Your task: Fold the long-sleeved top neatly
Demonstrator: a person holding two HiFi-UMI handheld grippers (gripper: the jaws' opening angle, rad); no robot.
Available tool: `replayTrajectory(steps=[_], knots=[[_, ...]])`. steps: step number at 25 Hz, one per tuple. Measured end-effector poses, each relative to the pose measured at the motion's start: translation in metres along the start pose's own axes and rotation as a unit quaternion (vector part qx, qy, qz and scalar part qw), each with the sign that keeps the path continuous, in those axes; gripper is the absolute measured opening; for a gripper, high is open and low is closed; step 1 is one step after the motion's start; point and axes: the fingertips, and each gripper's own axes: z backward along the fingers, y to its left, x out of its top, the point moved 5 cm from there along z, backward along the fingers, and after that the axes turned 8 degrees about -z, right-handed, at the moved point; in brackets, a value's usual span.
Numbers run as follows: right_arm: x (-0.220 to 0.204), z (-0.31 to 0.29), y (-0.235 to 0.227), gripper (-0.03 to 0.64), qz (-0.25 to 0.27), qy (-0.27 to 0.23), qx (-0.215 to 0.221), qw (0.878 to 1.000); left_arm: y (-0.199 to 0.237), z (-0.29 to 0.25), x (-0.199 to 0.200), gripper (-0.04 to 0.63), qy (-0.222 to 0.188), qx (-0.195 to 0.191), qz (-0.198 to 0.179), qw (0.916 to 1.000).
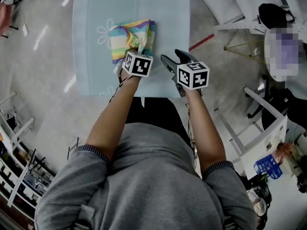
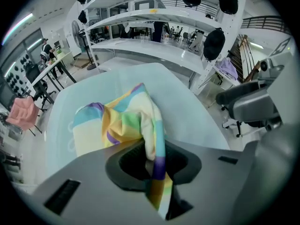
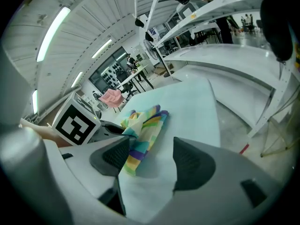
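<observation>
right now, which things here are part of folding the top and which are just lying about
Part of the job: striped top, left tool gripping it, right tool open and empty, light blue table.
Just lying about: pink chair, grey office chair, white shelving, red floor strip.

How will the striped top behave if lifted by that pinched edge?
Probably floppy: the striped top drapes in a limp peak up to the left gripper, whose jaws pinch one strip. Likely light, since that small pinch holds the fold up. It may slide on the smooth pale-blue table if pushed.
</observation>
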Motion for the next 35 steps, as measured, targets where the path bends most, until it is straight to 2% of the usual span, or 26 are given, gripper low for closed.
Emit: replayTrajectory(steps=[5, 11, 15, 19, 23, 26, 31, 33, 35], knots=[[0.000, 0.006, -0.015, 0.308, -0.004, 0.000, -0.002, 1.000, -0.032, -0.014, 0.006, 0.161, -0.004, -0.032, -0.027, 0.9991], [0.006, 0.013, -0.029, 0.308, -0.007, -0.003, -0.007, 1.000, -0.078, -0.025, 0.011, 0.169, -0.011, -0.097, -0.027, 0.9949], [0.010, 0.008, -0.034, 0.308, -0.003, -0.002, 0.000, 1.000, -0.108, -0.029, -0.001, 0.167, -0.003, -0.153, -0.013, 0.9882], [0.013, -0.007, -0.025, 0.308, 0.013, 0.008, 0.015, 1.000, -0.129, -0.022, -0.019, 0.167, -0.009, -0.189, -0.027, 0.9816], [0.028, -0.017, -0.001, 0.308, 0.037, 0.005, 0.035, 0.999, -0.125, 0.013, -0.021, 0.167, -0.066, -0.200, -0.024, 0.9771], [0.044, -0.011, 0.020, 0.310, 0.057, -0.010, 0.050, 0.997, -0.104, 0.049, -0.016, 0.167, -0.118, -0.196, -0.022, 0.9731], [0.061, 0.020, 0.058, 0.308, 0.102, -0.042, 0.076, 0.991, -0.042, 0.124, 0.004, 0.169, -0.217, -0.156, 0.037, 0.9629], [0.059, 0.037, 0.077, 0.297, 0.122, -0.056, 0.090, 0.987, -0.020, 0.157, 0.007, 0.169, -0.252, -0.130, 0.037, 0.9582], [0.056, 0.055, 0.097, 0.243, 0.149, -0.080, 0.097, 0.981, -0.001, 0.191, 0.009, 0.167, -0.286, -0.114, 0.031, 0.9509]])
